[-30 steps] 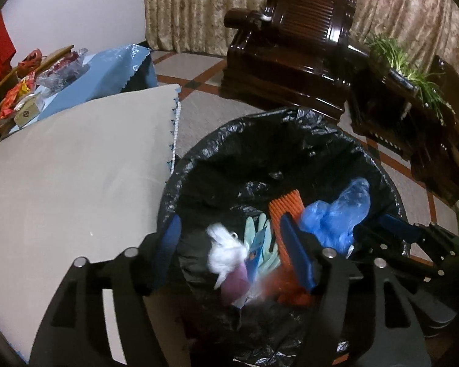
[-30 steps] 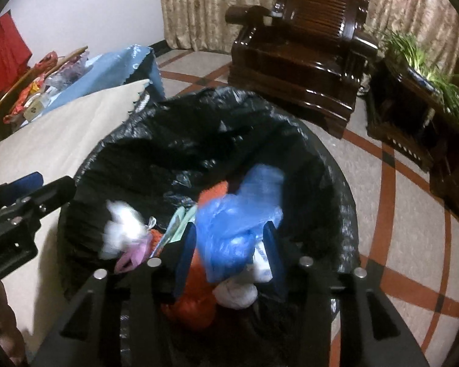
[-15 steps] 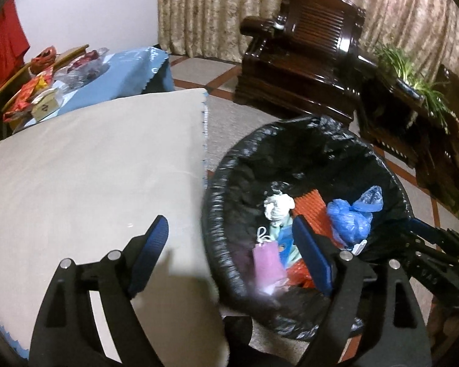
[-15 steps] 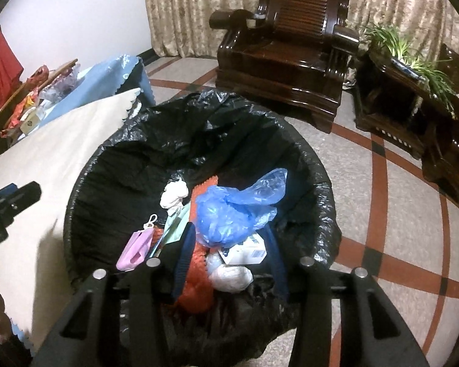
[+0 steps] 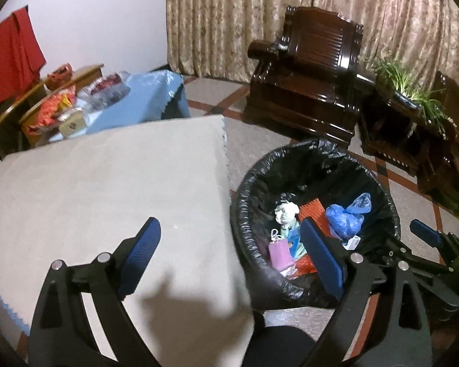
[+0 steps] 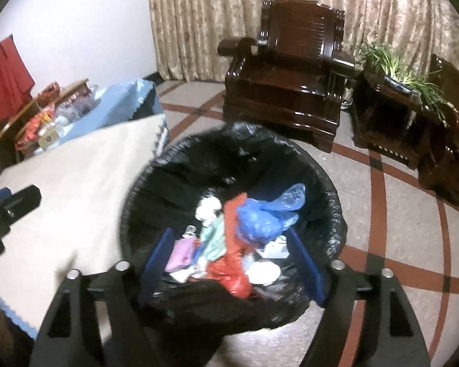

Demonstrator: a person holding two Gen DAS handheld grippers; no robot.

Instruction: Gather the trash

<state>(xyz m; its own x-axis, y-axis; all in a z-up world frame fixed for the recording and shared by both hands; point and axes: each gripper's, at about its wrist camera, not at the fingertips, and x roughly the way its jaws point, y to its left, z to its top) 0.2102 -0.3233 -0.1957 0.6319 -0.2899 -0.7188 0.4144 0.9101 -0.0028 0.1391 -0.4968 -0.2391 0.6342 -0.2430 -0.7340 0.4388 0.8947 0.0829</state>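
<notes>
A black-lined trash bin [image 5: 379, 189] stands on the floor right of the beige table [image 5: 91, 189]; it also shows in the right wrist view [image 6: 174, 183]. Inside lie a blue plastic bag [image 5: 344, 215], a white wad [image 5: 286, 211], a pink pouch [image 5: 280, 255] and orange pieces [image 5: 313, 211]. My left gripper [image 5: 229, 253] is open and empty above the table's right edge. My right gripper [image 6: 232, 260] is open and empty above the bin, over the blue bag [image 6: 264, 214] and pink pouch [image 6: 182, 252].
A dark wooden armchair [image 5: 306, 70] and a plant stand with a green plant [image 5: 410, 91] stand beyond the bin. A blue-covered table [image 5: 128, 104] with snack packets [image 5: 50, 107] sits at the far left. Tiled floor [image 6: 397, 214] lies right of the bin.
The blue bag, held by the right gripper a second ago, now lies in the bin and that gripper has opened. Both grippers have risen; the left has shifted left over the table.
</notes>
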